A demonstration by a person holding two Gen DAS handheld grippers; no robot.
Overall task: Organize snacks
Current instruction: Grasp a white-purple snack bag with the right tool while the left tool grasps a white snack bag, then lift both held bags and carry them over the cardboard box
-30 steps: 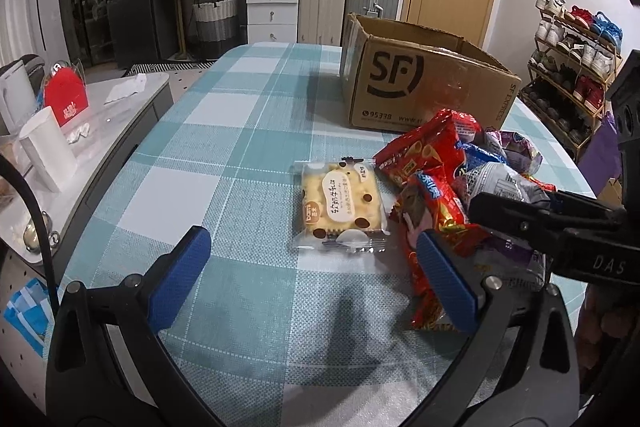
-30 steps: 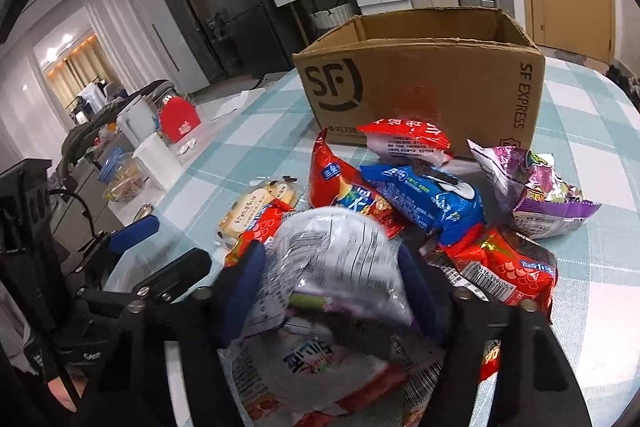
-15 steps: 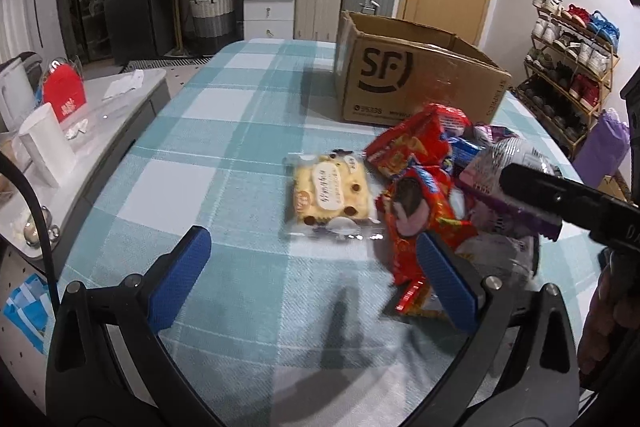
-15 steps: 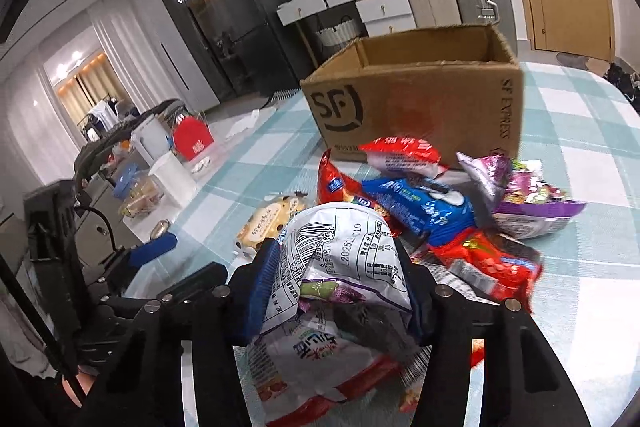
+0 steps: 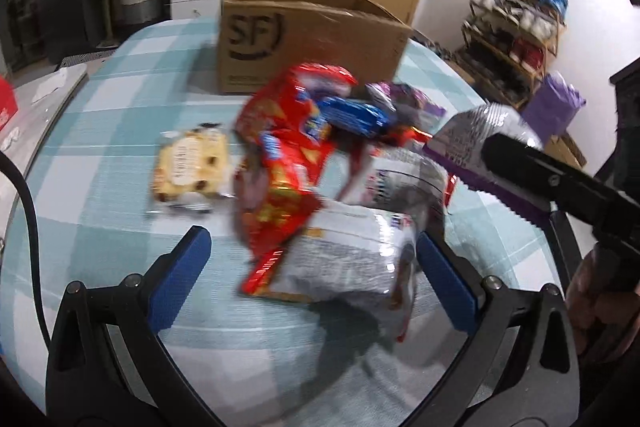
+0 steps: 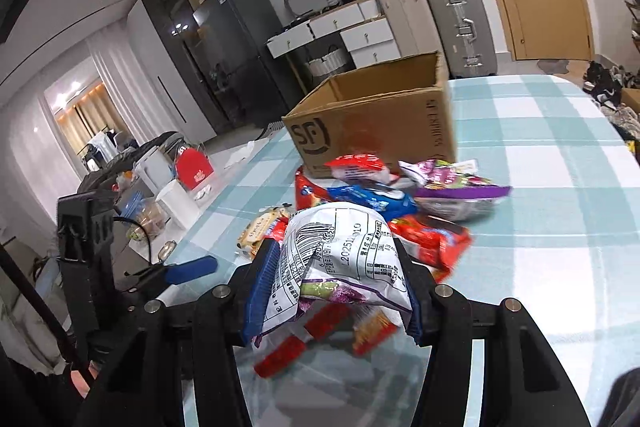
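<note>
Leftmost on the checked table [image 5: 120, 131]: one yellow cake pack [image 5: 188, 165], lying alone. Next, a heap: two red bags [image 5: 288, 155], one blue pack [image 5: 352, 113], one purple bag [image 6: 456, 191], one silver-white bag [image 5: 352, 259]. One cardboard box [image 6: 384, 123] behind, open-topped. Left gripper [image 5: 316, 275] gapes wide, nothing pinched. Right gripper [image 6: 336, 291] clamps one white-and-purple bag [image 6: 340, 255], held above the heap.

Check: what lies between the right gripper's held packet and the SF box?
Right wrist view: the snack pile lies between the white-and-purple packet in the right gripper and the cardboard box.
</note>
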